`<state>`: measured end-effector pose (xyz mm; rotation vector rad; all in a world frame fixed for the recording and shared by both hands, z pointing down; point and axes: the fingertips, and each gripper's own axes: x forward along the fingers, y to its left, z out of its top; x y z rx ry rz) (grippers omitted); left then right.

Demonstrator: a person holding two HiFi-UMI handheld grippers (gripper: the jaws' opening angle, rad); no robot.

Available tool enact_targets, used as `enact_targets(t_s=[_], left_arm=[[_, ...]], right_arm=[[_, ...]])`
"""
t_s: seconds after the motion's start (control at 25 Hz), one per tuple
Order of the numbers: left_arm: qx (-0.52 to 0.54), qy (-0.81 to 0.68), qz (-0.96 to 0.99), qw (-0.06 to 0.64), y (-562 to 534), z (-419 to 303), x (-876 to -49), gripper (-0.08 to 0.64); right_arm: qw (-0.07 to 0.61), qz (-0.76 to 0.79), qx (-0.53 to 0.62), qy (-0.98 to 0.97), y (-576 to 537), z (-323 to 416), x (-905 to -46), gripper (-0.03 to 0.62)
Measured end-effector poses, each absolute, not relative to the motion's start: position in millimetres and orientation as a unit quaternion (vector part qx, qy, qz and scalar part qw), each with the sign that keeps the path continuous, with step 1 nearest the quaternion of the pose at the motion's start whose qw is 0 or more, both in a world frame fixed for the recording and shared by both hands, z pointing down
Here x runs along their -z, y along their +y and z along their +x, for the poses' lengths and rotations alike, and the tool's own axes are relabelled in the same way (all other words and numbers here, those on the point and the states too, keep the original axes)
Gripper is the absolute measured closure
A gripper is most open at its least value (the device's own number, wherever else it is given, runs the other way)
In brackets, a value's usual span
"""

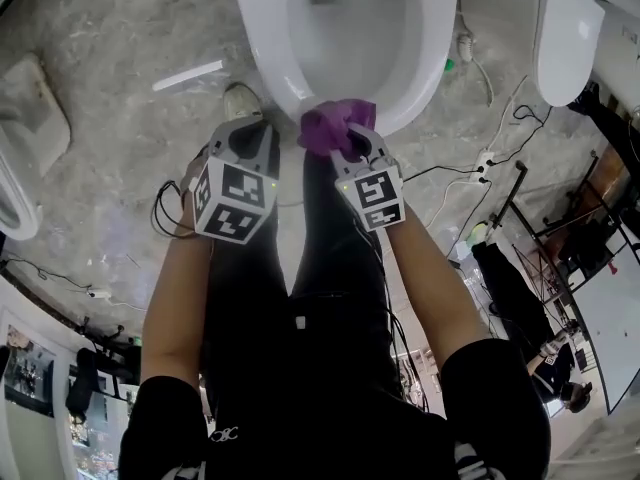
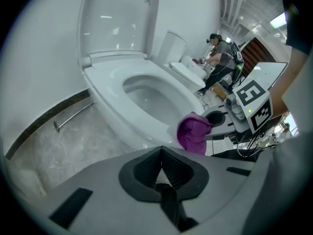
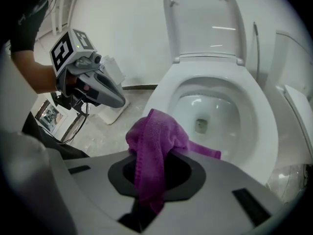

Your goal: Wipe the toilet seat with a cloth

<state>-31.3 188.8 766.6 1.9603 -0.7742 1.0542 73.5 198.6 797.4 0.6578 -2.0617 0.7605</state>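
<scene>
Right gripper [image 3: 152,182]: jaws closed on a purple cloth [image 3: 155,148], which bunches above the pads and trails a strip toward the bowl. In the head view the cloth lies over the front rim of the toilet seat [image 3: 266,131]; whether it presses on the rim cannot be told. The gripper points steeply down, marker cube uppermost, at the end of the person's right forearm.

Left gripper [image 2: 161,173]: jaws together, nothing between them. It hangs just beside the right gripper, to the left of the seat's front edge and apart from it, over the grey mottled floor [image 1: 110,148].

Toilet lid [image 3: 205,21]: raised upright behind the seat. A pale bar [image 1: 188,75] lies on the floor to the left of the bowl. A second white fixture [image 1: 565,38] stands to the right.
</scene>
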Motion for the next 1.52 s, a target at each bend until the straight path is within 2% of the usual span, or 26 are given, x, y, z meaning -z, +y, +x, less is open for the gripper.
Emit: enact_targets(t_s=[0.52, 0.96, 1.52], left_arm=[[-0.377, -0.362, 0.742, 0.420, 186, -113, -777, 0.552], [-0.346, -0.396, 0.730, 0.437, 177, -133, -770, 0.552], [-0.339, -0.436, 0.695, 0.460, 183, -138, -775, 0.552]], right_arm=[[0.418, 0.244, -0.306, -0.820, 156, -2, -800, 0.529], [0.411, 0.248, -0.305, -0.823, 108, -42, -800, 0.529], [0.394, 0.211, -0.216, -0.868, 21, -92, -795, 0.529]])
